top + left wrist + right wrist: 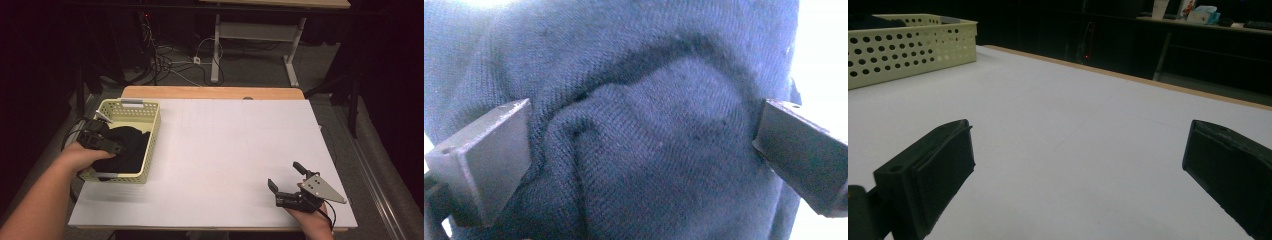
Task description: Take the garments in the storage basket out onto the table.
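Observation:
A pale yellow perforated basket stands at the table's left edge with a dark blue knitted cloth bundled inside. My left gripper reaches into the basket from its left side, down on the cloth. In the left gripper view its jaws stand wide apart, and a raised fold of the cloth bulges between them. My right gripper rests low at the table's front right, open, with bare table between its jaws. The basket lies far off to its left.
The white table top has a wooden strip along its far edge. Behind it on the floor are tangled cables and the legs of another table. Dark surroundings flank both sides.

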{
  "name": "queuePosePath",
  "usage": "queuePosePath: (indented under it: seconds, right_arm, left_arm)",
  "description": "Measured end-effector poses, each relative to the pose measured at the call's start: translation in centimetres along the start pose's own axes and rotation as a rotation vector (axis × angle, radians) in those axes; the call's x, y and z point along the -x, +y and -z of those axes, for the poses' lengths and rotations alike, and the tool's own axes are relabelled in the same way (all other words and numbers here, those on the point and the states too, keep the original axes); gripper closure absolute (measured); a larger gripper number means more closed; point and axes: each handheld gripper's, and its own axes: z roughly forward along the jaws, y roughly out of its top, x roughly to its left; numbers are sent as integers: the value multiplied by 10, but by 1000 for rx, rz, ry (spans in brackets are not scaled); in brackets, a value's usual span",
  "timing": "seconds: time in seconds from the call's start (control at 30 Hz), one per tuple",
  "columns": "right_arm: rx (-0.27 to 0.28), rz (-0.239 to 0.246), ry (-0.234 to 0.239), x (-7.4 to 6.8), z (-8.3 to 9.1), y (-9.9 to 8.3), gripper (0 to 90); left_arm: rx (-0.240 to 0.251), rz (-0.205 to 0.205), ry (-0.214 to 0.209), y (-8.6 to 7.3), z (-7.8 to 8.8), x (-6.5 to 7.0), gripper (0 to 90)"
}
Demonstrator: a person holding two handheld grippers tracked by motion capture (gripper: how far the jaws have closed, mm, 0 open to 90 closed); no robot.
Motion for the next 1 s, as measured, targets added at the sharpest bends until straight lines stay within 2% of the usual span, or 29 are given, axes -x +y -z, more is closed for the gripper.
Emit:
queuePosePath:
  seconds: [0.1,0.2,0.27,0.4,0.5,0.67,0.73,0.83,1.0]
  right_arm:
    - [0,1,1,0,0,0,8]
    - [0,-2,1,0,0,0,8]
    - [1,1,3,-1,0,0,8]
    - [1,5,5,-2,0,0,9]
    - [0,6,7,-2,0,0,13]
    - [-11,13,6,-2,-3,-1,13]
    - [-14,12,6,-2,-4,-2,13]
    - [-16,13,7,-3,-5,-2,13]
    - [-16,17,14,-4,-6,-2,14]
  left_arm:
    - [-35,-4,-4,0,1,1,0]
    - [-92,-20,-16,0,-3,3,0]
    - [-131,-43,-9,2,-8,8,0]
    - [-167,-62,4,7,-16,10,0]
    - [-183,-98,28,10,-21,12,0]
    - [-243,-145,81,20,-32,19,0]
    - [-258,-152,91,23,-38,21,0]
    - [-258,-145,94,27,-44,21,0]
    - [-207,-159,134,26,-52,24,0]
